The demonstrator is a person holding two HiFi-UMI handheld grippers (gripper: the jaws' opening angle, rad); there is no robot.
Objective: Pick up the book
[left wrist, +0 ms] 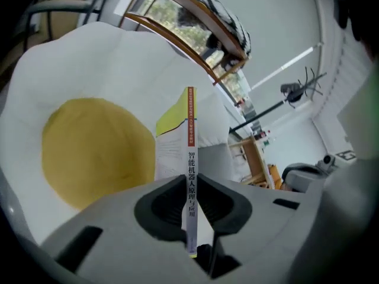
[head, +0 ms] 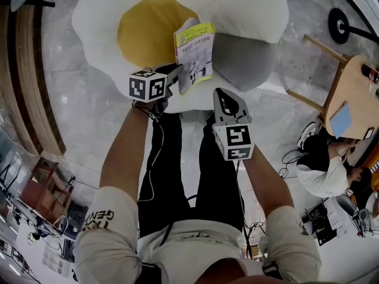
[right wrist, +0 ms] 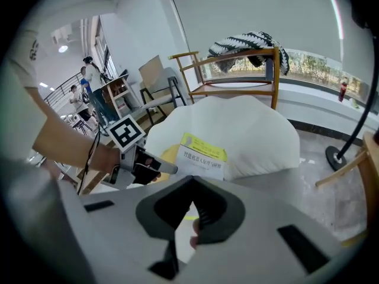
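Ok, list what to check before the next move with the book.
1. Book clamped in left hand-held gripper: ok, the jaws pinch its spine.
2. Book free of the cushion: cannot tell from these views.
3. Right hand-held gripper empty: ok, jaws together, nothing between them.
4. Right hand-held gripper apart from the book: ok.
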